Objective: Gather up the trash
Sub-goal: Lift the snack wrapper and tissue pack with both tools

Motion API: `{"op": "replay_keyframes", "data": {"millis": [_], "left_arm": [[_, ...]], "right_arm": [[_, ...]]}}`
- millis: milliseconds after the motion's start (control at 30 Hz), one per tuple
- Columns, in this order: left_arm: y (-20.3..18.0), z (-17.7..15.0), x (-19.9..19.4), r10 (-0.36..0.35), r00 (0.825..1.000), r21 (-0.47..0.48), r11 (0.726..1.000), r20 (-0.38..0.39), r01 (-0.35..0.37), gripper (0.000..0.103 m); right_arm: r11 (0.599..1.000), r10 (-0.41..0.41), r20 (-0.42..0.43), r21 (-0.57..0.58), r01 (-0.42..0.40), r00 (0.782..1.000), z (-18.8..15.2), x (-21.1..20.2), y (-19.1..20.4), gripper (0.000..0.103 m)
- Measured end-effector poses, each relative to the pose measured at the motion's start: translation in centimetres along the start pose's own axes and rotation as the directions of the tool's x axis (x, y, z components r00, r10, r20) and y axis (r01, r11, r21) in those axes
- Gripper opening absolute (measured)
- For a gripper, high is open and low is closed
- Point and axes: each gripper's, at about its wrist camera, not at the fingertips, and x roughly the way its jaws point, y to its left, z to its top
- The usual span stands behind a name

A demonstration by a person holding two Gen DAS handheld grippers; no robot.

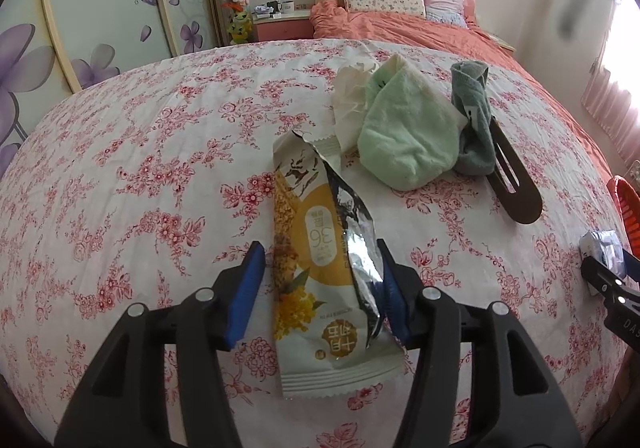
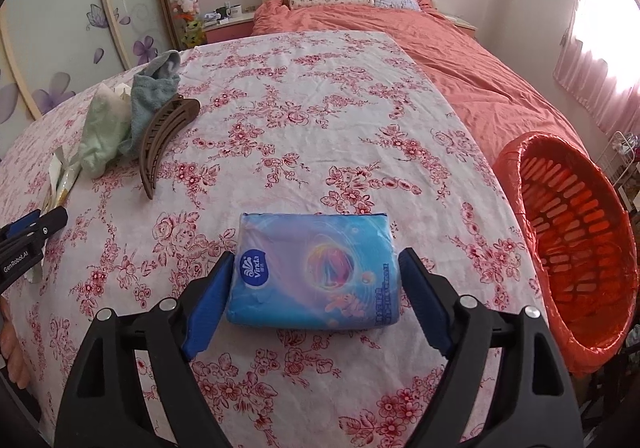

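The left gripper (image 1: 320, 288) is spread, straddling the torn snack wrapper (image 1: 320, 268), printed "36", ready to pinch it. The right gripper (image 2: 316, 296) is spread around the "Vinda" tissue pack (image 2: 314, 272), pads apart from it. The lined basket (image 2: 576, 248) waits rightward for trash.

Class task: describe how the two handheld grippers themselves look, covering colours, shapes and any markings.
The left gripper and the right gripper look the same: two black plastic fingers with triangular cut-outs, round silver rivets at the joints, and blue pads on the inner faces. In the right wrist view, the left gripper's black body carries white lettering reading GenRobot.AI. No cables or sleeves show.
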Motion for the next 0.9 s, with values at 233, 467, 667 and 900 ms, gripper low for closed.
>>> {"op": "replay_keyframes", "data": {"millis": [233, 467, 667, 900], "left_arm": [[0.08, -0.04, -0.01, 0.003, 1.0, -0.002, 1.0, -0.001, -0.003, 0.056], [0.05, -0.06, 0.03, 0.011, 1.0, -0.005, 1.0, -0.003, -0.011, 0.059], [0.28, -0.06, 0.04, 0.015, 1.0, -0.016, 1.0, -0.005, -0.015, 0.061], [0.44, 0.03, 0.08, 0.013, 1.0, -0.023, 1.0, -0.007, -0.013, 0.062]], "right_arm": [[1.0, 0.003, 0.003, -0.007, -0.003, 1.0, 0.38, 0.19, 0.15, 0.074], [1.0, 0.004, 0.003, -0.007, -0.004, 1.0, 0.42, 0.2, 0.15, 0.074], [1.0, 0.0, 0.003, -0.004, 0.0, 1.0, 0.38, 0.29, 0.13, 0.075], [1.0, 0.002, 0.003, -0.004, -0.002, 1.0, 0.39, 0.33, 0.13, 0.075]]}}
